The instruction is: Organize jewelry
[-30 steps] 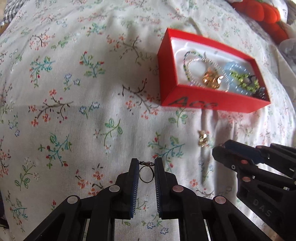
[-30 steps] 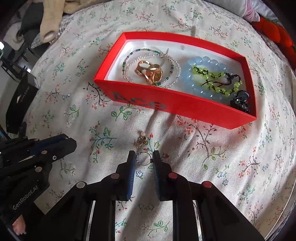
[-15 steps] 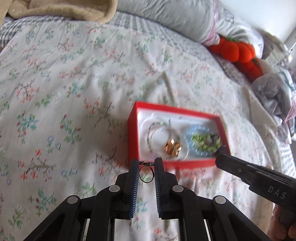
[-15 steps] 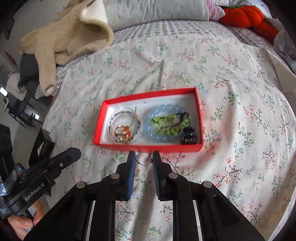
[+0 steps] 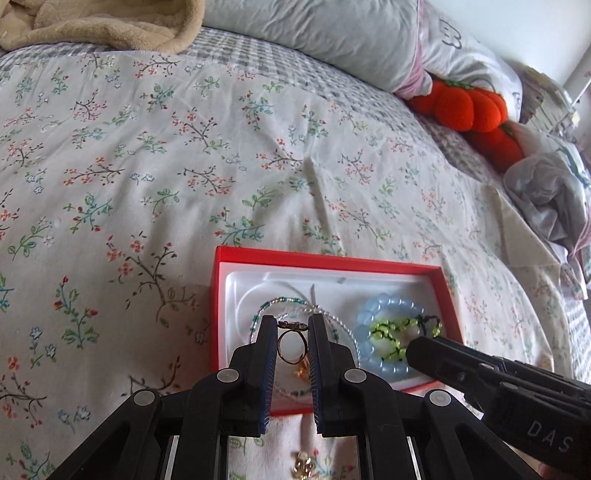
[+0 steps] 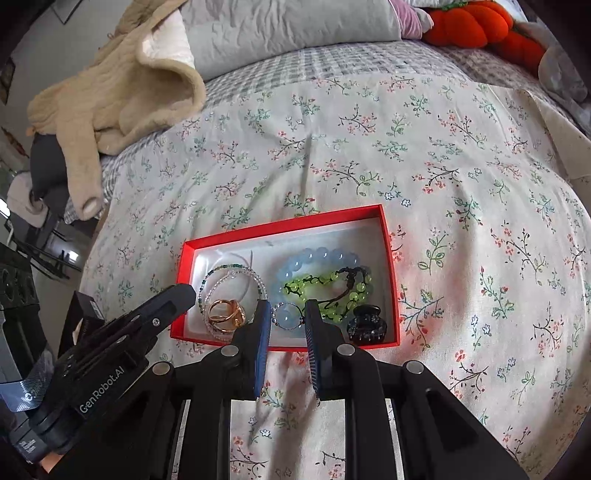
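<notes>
My left gripper (image 5: 293,321) is shut on a thin dark ring (image 5: 291,325) with a small ornament on top, held above the near left part of the red box (image 5: 325,258). My right gripper (image 6: 286,306) is shut on a thin silver ring (image 6: 275,314) with tiny beads, held over the box's (image 6: 280,227) near edge. Inside lie gold rings (image 6: 225,314), beaded strands (image 6: 236,275), a pale blue bracelet (image 6: 317,258), a green bead bracelet (image 6: 325,284) and a black hair claw (image 6: 367,325). A small gold piece (image 5: 303,469) lies on the bedspread before the box.
The box sits on a floral bedspread (image 5: 147,166). Grey pillows (image 5: 332,33) and orange plush pumpkins (image 5: 469,103) lie at the far end, a beige blanket (image 6: 122,88) at the far left and crumpled grey cloth (image 5: 546,192) on the right.
Both grippers have risen from the bedspread with their rings and moved toward the red box. Each now hangs over the box instead of in front of it.
</notes>
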`<state>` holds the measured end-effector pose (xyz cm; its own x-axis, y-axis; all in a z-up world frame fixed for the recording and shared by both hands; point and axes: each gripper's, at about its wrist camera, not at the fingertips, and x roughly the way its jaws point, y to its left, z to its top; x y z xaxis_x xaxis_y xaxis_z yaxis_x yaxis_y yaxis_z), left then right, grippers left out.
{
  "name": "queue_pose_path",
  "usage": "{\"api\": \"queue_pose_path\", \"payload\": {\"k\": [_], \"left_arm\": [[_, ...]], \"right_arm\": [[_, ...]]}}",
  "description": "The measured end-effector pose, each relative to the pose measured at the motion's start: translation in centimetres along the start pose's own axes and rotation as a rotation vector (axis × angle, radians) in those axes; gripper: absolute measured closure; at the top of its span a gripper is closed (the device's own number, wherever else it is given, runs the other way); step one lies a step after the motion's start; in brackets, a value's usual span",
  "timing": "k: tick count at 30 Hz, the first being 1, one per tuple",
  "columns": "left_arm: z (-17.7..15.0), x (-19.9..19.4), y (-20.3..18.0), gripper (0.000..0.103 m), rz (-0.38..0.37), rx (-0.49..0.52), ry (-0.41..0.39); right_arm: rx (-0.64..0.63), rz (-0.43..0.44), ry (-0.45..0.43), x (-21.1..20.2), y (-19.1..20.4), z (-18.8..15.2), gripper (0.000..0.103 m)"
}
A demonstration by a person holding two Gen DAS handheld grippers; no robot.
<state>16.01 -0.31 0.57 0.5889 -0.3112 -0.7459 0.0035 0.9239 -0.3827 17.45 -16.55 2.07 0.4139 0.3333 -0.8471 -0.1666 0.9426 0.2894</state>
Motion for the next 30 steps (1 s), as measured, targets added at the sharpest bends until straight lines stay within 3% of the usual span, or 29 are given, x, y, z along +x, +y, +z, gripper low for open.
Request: {"api": "queue_pose_path", "payload": {"k": [4, 8, 16, 18, 20, 21, 30], "left_arm": [[0.3, 0.2, -0.2, 0.079, 0.016, 0.001, -0.004], [0.3, -0.4, 0.0, 0.075, 0.035, -0.008, -0.002], [-0.3, -1.6, 1.5, 0.070, 0.141, -0.023, 0.029], [-0.6, -1.8, 1.8, 0.062, 0.152, -0.025, 0.040], [-0.7, -1.9, 2.0, 0.057, 0.162, -0.024, 0.048], [-0.8, -2.0, 2.0, 0.057, 0.168, -0.023, 0.054], [-2.9, -2.4, 1.3, 0.048, 0.190, 0.033, 0.149]], "right_arm": [[0.013, 0.000, -0.001, 0.3, -0.3, 0.2, 0.083], [0.013, -0.004, -0.003, 0.4, -0.3, 0.4, 0.083], [0.006, 0.010, -0.016, 1.1, 0.3, 1.0, 0.082], [0.020, 0.028, -0.013, 1.1, 0.3, 1.1, 0.076], [0.026, 0.031, -0.021, 0.8, 0.3, 1.0, 0.057], [0.027, 0.031, -0.027, 0.6, 0.4, 0.9, 0.055], [0.003, 0.011, -0.004, -1.5, 0.6, -0.5, 0.053]]}}
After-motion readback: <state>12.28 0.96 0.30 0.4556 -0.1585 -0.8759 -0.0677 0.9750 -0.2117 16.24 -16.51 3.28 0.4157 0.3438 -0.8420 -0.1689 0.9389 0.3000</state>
